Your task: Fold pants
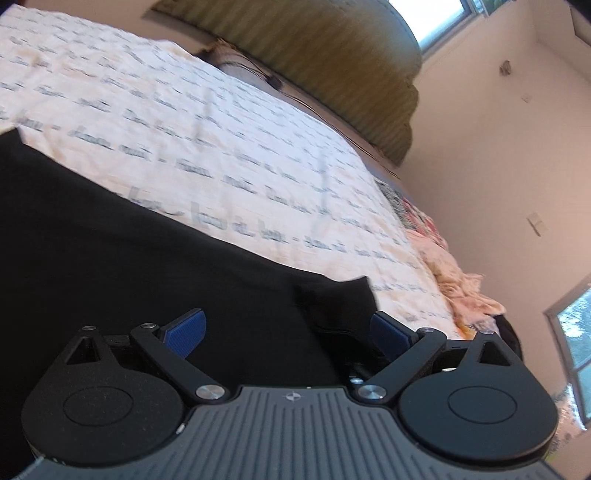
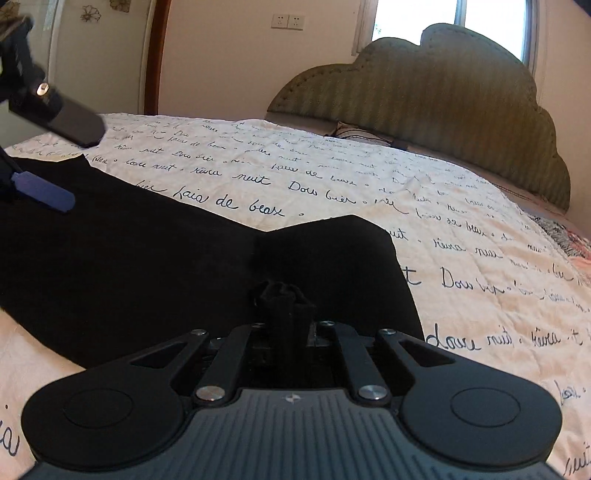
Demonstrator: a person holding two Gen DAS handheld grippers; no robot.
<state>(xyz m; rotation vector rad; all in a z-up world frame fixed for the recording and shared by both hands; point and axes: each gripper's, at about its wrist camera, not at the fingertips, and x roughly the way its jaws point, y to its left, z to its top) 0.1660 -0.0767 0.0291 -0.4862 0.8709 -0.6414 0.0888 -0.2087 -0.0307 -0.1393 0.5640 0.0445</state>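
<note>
The right tongs [image 2: 286,295] are seen closed, with a bunched tuft of black cloth pinched between their tips, so a fold of the black pants [image 2: 147,266] is gripped there. The left tongs [image 1: 288,328] are seen wide open, their blue pads [image 1: 186,328] spread apart over the black cloth, with nothing pressed between them; a raised flap of the cloth lies just beside the right-hand pad. In the right wrist view the left tongs [image 2: 42,162] appear at the far left edge, one dark finger above and one blue pad [image 2: 44,194] below, held over the far end of the pants. The pants are spread flat across the near part of a bed, on a cream bedspread [image 2: 369,192] printed with dark handwritten words. Their upper edge forms a shallow notch ahead of the right tongs. Beyond the bedspread a padded olive headboard [image 2: 424,96] with a scalloped top is seen, and behind it a window [image 2: 417,14]. Two wall sockets [image 2: 287,21] are set on the pale wall to the left of the window. In the left wrist view crumpled pinkish bedding [image 1: 458,273] is heaped at the bed's far side.
</note>
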